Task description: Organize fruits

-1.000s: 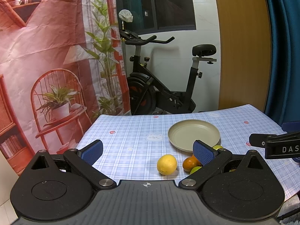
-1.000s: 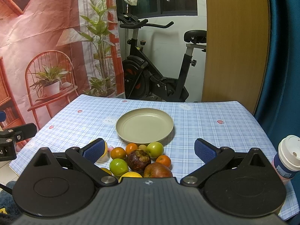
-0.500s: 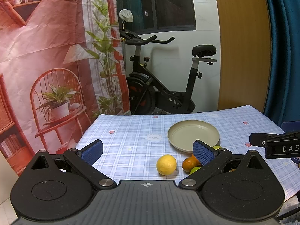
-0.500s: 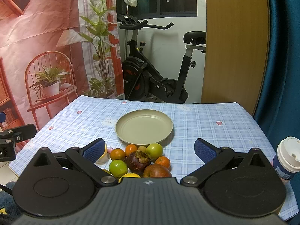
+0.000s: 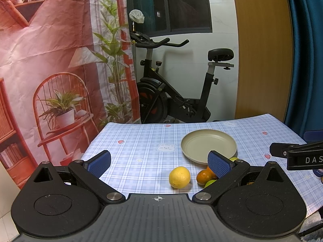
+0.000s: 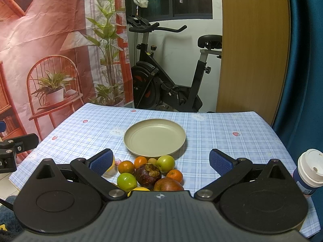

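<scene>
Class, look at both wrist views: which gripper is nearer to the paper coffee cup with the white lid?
Right. The right gripper hangs open over the fruit pile, with the coffee cup just off its right side. The left gripper, also open, sits farther left, beyond the lemon.

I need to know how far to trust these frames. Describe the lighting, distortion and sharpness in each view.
Left wrist view: warm indoor light, dark window, soft shadow under the lemon; fisheye bends the table edge and the wooden panel; fruit sharp. Right wrist view: same light, the plate casts a soft shadow to its right; corners vignetted; the fruit pile sharp, no glare.
</scene>
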{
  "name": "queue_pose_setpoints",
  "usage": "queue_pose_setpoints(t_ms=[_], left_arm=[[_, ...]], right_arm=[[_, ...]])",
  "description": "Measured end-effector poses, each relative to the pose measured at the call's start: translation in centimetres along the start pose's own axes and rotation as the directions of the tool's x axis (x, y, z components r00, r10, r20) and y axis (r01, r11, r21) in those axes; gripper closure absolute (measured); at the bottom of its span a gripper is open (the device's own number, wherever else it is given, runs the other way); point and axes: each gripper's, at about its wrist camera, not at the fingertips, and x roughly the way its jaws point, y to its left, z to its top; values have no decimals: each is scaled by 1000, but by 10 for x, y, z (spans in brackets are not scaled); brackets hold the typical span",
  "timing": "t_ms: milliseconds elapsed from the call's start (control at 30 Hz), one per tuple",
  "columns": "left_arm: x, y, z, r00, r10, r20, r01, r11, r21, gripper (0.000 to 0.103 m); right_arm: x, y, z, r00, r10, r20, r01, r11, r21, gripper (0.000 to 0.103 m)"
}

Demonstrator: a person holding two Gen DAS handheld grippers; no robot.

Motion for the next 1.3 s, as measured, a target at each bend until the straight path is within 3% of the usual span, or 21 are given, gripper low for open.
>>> queue_pose_setpoints(t_ms=[967,1133,1300], left_arm=[[7,2,-2,999,-24,-37,24,999,-25,0],[16,2,-3,999,-1,-43,0,1000,-10,0],[30,10,0,998,-17,-55,16,999,-34,7]], right_arm=[[0,1,0,1000,3,-4,-3,1000,-5,0],[2,0,-2,1000,4,16,-3,999,-42,0],[15,0,-1,999,37,16,-36,996,-86,0]])
